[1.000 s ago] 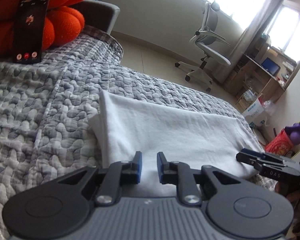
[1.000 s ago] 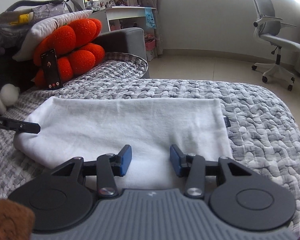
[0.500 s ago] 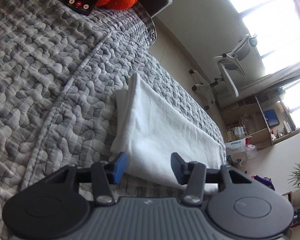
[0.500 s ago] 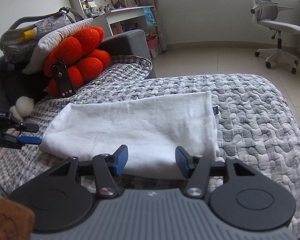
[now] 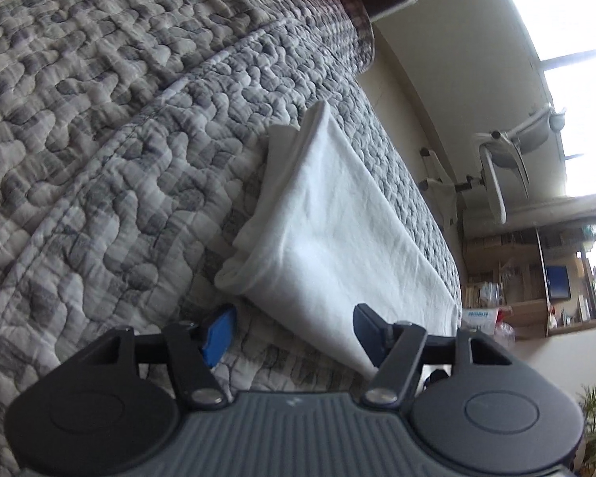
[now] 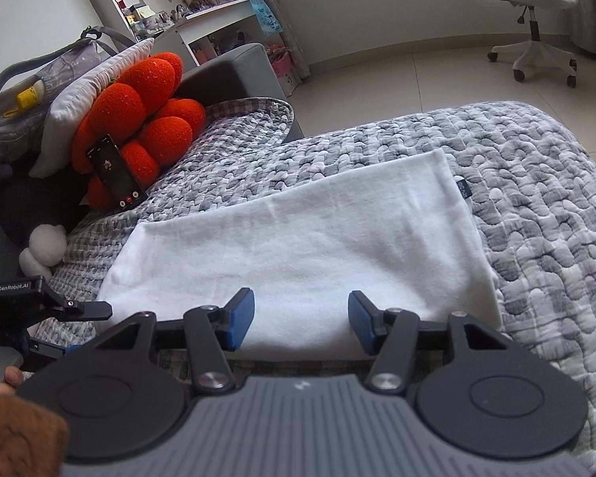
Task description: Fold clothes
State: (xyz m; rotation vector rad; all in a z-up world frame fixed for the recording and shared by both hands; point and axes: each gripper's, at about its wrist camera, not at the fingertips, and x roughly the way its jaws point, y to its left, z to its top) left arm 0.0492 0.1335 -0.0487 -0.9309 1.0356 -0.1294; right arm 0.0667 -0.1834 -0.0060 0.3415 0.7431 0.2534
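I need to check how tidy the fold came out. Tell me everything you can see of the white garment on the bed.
The white garment is a soft, matte, cotton-like cloth folded into a long, flat rectangle with a few faint creases. It lies on the grey quilted bedspread, resting on that alone. At one short end the stacked layers show as rounded folds, slightly uneven, with one layer poking out past the rest. A small dark tag sticks out at the other end. Neither gripper touches it.
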